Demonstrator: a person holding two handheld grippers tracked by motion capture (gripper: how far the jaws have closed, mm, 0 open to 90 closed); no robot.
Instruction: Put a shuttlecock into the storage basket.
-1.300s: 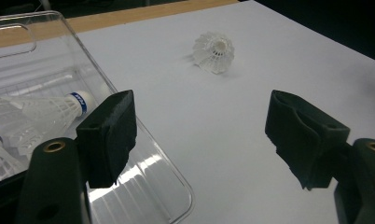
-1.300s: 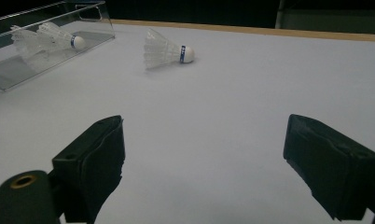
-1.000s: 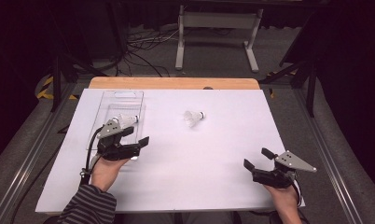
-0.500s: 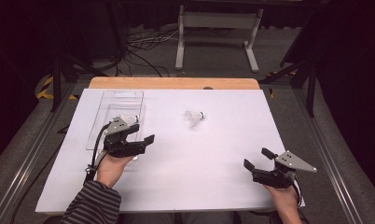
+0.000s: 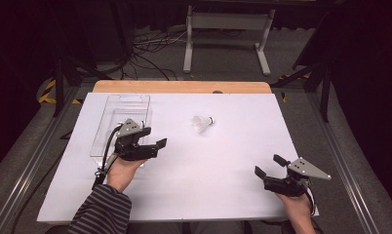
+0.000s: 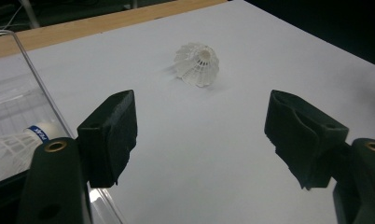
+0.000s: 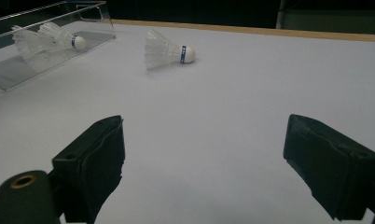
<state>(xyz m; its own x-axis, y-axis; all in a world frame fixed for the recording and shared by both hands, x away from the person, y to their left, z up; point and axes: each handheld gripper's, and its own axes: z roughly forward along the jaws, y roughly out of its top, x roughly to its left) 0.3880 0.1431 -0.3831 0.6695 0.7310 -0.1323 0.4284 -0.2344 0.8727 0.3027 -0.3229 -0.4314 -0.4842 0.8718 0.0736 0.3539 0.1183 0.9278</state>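
Two shuttlecocks here, one clear tray, two sets of tongs. The loose shuttlecock (image 5: pixel 203 124) lies on its side on the white bench (image 5: pixel 223 195), a bit past the middle toward 12 o'clock in the high view, well apart from both hands. From up there it's just a small white blob. The right gripper view tells more: a feathery white skirt, a blue band, and a rounded white cork tip (image 7: pixel 189 54) pointing to 3 o'clock in that view. The left gripper view catches it nearly end-on, so you see the lacy ribbed skirt fanning out around the cork, up around 12 o'clock from the jaws.

The second shuttlecock (image 7: pixel 50 37) sits inside the tray (image 5: pixel 117 127), which lies at about 10 o'clock on the bench. The high view barely shows it through the plastic and the hand, while the right gripper view shows it plainly behind the clear wall, same blue band. The left gripper view has just its banded end at the 9 o'clock edge.

The left tongs (image 5: pixel 152 142) hover just beside the tray's near corner, jaws spread wide and holding nothing, aimed at the loose shuttlecock. The right tongs (image 5: pixel 270 165) rest down at 5 o'clock, also spread apart and empty.
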